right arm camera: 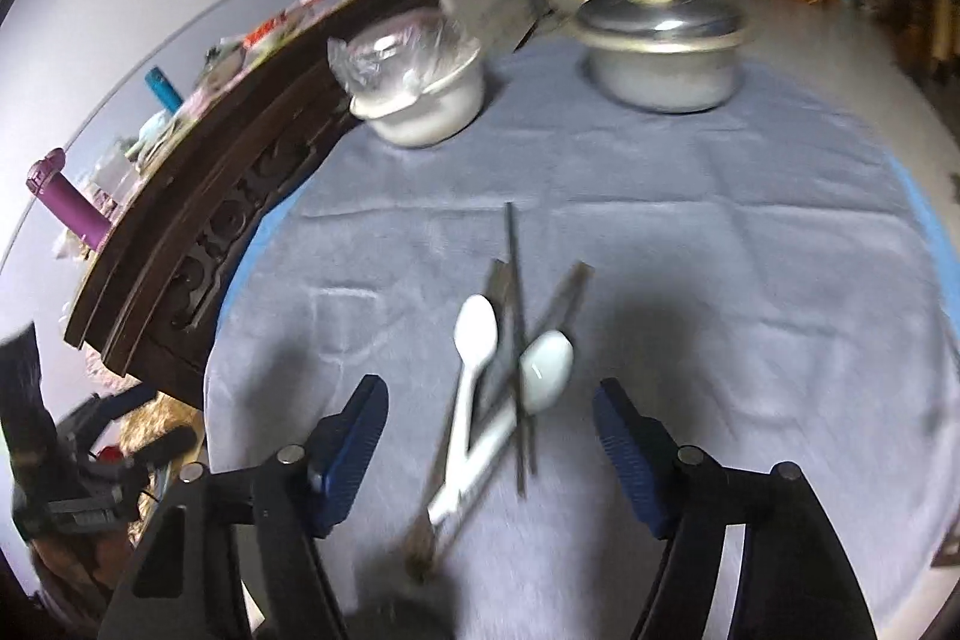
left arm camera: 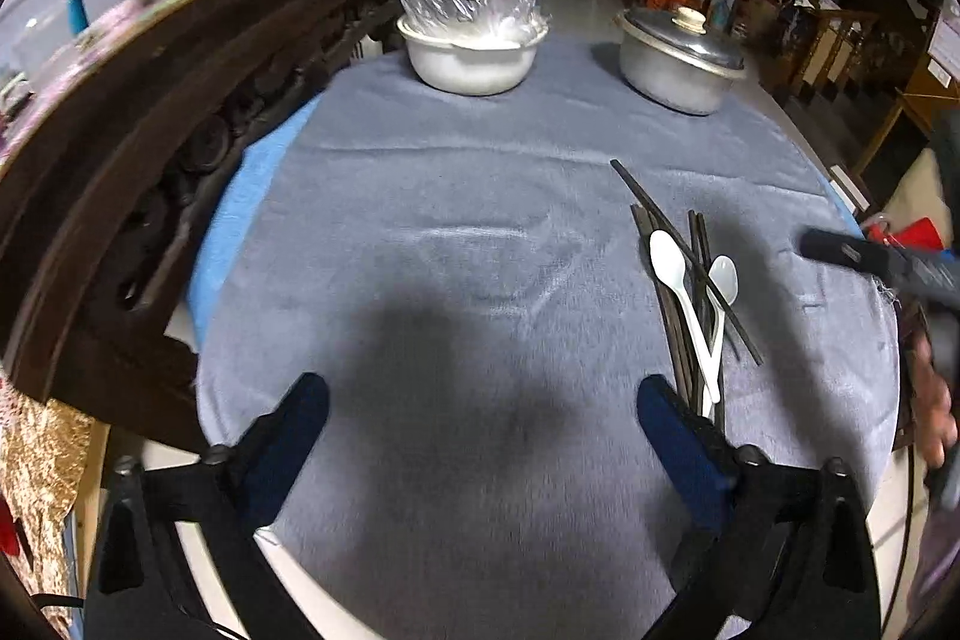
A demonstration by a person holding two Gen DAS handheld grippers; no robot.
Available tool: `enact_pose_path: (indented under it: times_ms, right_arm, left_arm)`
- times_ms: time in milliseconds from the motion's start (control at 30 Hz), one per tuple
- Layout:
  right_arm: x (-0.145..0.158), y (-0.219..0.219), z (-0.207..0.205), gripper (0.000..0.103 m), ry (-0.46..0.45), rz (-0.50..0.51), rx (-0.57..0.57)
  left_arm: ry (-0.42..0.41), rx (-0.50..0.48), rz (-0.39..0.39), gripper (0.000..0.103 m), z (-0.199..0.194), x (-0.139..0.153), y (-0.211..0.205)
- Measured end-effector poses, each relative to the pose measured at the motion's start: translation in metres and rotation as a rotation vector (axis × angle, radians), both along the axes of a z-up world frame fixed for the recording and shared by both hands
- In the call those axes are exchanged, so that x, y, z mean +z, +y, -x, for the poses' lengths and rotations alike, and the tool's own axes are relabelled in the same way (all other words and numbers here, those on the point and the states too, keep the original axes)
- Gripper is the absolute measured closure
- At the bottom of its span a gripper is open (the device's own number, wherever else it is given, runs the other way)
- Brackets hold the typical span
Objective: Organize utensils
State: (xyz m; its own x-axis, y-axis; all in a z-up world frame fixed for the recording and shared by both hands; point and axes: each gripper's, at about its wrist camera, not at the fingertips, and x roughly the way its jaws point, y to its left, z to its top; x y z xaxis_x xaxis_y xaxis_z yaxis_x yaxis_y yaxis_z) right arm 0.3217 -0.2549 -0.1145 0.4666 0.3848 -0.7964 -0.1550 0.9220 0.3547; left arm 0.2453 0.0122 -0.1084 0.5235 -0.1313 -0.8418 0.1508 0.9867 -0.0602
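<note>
Two white plastic spoons (left arm camera: pixel 669 262) (right arm camera: pixel 477 331) lie crossed in a loose pile with several dark chopsticks (left arm camera: pixel 636 187) (right arm camera: pixel 512 250) on a grey-blue cloth (left arm camera: pixel 450 220) (right arm camera: pixel 720 250). My left gripper (left arm camera: pixel 483 400) stands open over bare cloth, and the pile lies just beyond its right finger (left arm camera: pixel 666 412). In the right wrist view, which is blurred, my right gripper (right arm camera: pixel 489 397) is open above the pile. The spoon handles and chopstick ends lie between its blue pads (right arm camera: pixel 360 430), which do not touch them.
At the back of the cloth stand a white bowl under clear plastic (left arm camera: pixel 471 58) (right arm camera: pixel 432 112) and a lidded metal pot (left arm camera: pixel 678 64) (right arm camera: pixel 660 58). Dark carved wooden furniture (left arm camera: pixel 150 172) (right arm camera: pixel 228 196) borders the left side. A hand (left arm camera: pixel 936 400) shows at the right edge.
</note>
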Motion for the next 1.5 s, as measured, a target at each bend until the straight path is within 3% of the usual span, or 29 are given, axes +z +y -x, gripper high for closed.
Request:
enact_pose_path:
  times_ms: [33, 233, 433, 567, 700, 767, 900, 967, 1000, 1033, 1133, 1333, 1500]
  right_arm:
    - [-0.005, 0.005, -0.017, 0.037, 0.014, 0.006, 0.003]
    - [-0.042, 0.015, -0.084, 0.052, 0.156, -0.034, 0.013]
    - [-0.051, -0.007, -0.065, 0.053, 0.168, -0.073, -0.060]
    - [-0.072, -0.034, -0.051, 0.053, 0.209, -0.150, -0.125]
    - [-0.099, -0.047, -0.043, 0.053, 0.249, -0.291, -0.139]
    - [-0.108, -0.048, -0.042, 0.062, 0.256, -0.328, -0.138]
    - [-0.117, -0.049, -0.043, 0.072, 0.243, -0.401, -0.141]
    - [-0.120, -0.049, -0.040, 0.089, 0.241, -0.417, -0.132]
    - [-0.121, -0.049, -0.037, 0.093, 0.240, -0.416, -0.125]
    - [-0.121, -0.047, -0.036, 0.095, 0.237, -0.412, -0.120]
    - [-0.121, -0.048, -0.026, 0.098, 0.203, -0.408, -0.122]
    - [-0.099, -0.059, -0.005, 0.098, 0.108, -0.400, -0.164]
    - [-0.069, -0.073, 0.027, 0.098, -0.008, -0.307, -0.237]
  left_arm:
    - [0.008, -0.007, -0.001, 0.016, -0.003, -0.003, 0.000]
    - [0.083, -0.037, 0.053, 0.031, -0.028, -0.021, 0.000]
    - [0.128, -0.103, 0.108, 0.030, -0.060, -0.042, -0.026]
    - [0.168, -0.137, 0.173, 0.031, -0.095, -0.063, -0.051]
    - [0.193, -0.149, 0.245, 0.031, -0.119, -0.077, -0.069]
    - [0.191, -0.160, 0.295, 0.034, -0.123, -0.075, -0.078]
    - [0.195, -0.185, 0.308, 0.052, -0.132, -0.073, -0.097]
    - [0.226, -0.195, 0.314, 0.063, -0.136, -0.079, -0.107]
    - [0.243, -0.195, 0.313, 0.074, -0.137, -0.084, -0.111]
    - [0.259, -0.193, 0.310, 0.084, -0.139, -0.089, -0.114]
    - [0.255, -0.195, 0.296, 0.095, -0.134, -0.095, -0.119]
    - [0.198, -0.196, 0.270, 0.100, -0.121, -0.082, -0.114]
    - [0.112, -0.208, 0.270, 0.100, -0.102, -0.053, -0.102]
